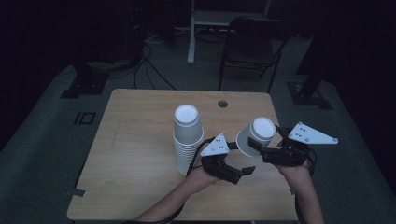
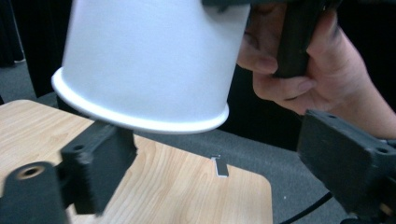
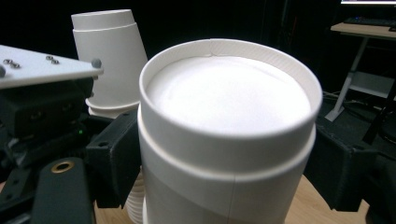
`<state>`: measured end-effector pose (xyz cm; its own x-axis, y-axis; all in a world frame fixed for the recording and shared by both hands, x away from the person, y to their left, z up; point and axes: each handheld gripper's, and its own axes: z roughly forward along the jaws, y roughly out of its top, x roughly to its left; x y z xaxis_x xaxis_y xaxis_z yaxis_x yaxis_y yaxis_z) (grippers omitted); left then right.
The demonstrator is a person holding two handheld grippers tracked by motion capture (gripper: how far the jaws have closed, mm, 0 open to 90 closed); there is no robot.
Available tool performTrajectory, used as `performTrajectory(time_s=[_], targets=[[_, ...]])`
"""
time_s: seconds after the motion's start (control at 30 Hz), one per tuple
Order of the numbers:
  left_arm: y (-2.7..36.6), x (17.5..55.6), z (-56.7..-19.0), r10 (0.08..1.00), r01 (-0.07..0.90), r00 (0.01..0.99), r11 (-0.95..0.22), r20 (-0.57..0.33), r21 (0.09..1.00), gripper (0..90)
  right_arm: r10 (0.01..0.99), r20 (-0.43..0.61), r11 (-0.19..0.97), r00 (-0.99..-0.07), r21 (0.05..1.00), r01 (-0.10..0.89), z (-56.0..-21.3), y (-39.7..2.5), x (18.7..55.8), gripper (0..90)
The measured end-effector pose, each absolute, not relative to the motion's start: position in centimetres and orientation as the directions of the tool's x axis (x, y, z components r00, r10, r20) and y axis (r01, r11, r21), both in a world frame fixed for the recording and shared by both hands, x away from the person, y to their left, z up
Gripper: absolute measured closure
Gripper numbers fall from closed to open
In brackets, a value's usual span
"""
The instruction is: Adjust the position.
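A tall stack of upside-down white paper cups [image 1: 188, 135] stands mid-table; it also rises behind at upper left in the right gripper view [image 3: 109, 60]. My right gripper [image 1: 254, 142] is shut on a single white cup [image 1: 257, 133], held bottom-up and tilted above the table's right side. Its jaws press both sides of that cup [image 3: 229, 126]. My left gripper [image 1: 238, 170] is open just below and left of the held cup, jaws wide apart with the cup's rim [image 2: 140, 116] hanging above them, untouched. The right hand [image 2: 308, 70] shows behind the cup.
The wooden table [image 1: 140, 154] has a round cable hole [image 1: 222, 103] near its far edge and a tape strip [image 2: 219, 166] at one edge. A dark folding chair [image 1: 254, 46] and a white desk leg [image 1: 191, 32] stand beyond, with cables on the floor.
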<state>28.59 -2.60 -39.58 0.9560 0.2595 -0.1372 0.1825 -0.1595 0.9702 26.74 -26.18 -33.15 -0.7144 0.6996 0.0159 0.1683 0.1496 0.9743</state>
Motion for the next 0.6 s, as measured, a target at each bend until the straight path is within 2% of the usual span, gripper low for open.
performTrajectory(time_s=[0.1,0.2,0.33,0.37,0.4,0.53,0.6], targets=[[-2.4,28.6,-39.4,0.270,0.179,0.954,-0.152,-0.134,0.972,17.3,0.698,0.017,0.151,-0.716,0.974,0.170,-33.2,-26.5,26.6,20.2],[-2.2,28.5,-39.2,0.293,0.169,0.949,-0.157,-0.118,0.973,26.9,0.695,0.022,0.148,-0.719,0.974,0.172,-33.4,-26.7,26.3,20.2],[-2.1,28.3,-39.1,0.320,0.140,0.944,-0.176,-0.078,0.974,46.2,0.687,0.028,0.143,-0.726,0.975,0.172,-33.5,-27.0,26.0,20.2],[-1.9,28.3,-39.2,0.327,0.120,0.943,-0.162,-0.061,0.979,46.2,0.686,0.029,0.142,-0.727,0.975,0.173,-33.5,-27.1,25.9,20.2],[-1.8,28.3,-39.2,0.321,0.118,0.945,-0.153,-0.064,0.981,50.9,0.688,0.028,0.147,-0.726,0.973,0.177,-33.6,-27.3,25.8,20.1],[-1.3,28.7,-39.0,0.297,0.161,0.947,-0.113,-0.121,0.980,56.3,0.681,0.030,0.154,-0.732,0.971,0.183,-33.8,-27.7,25.7,20.1],[-1.0,29.0,-38.9,0.297,0.176,0.945,-0.099,-0.140,0.979,63.1,0.677,0.028,0.163,-0.735,0.969,0.187,-33.9,-27.7,25.6,20.1]])
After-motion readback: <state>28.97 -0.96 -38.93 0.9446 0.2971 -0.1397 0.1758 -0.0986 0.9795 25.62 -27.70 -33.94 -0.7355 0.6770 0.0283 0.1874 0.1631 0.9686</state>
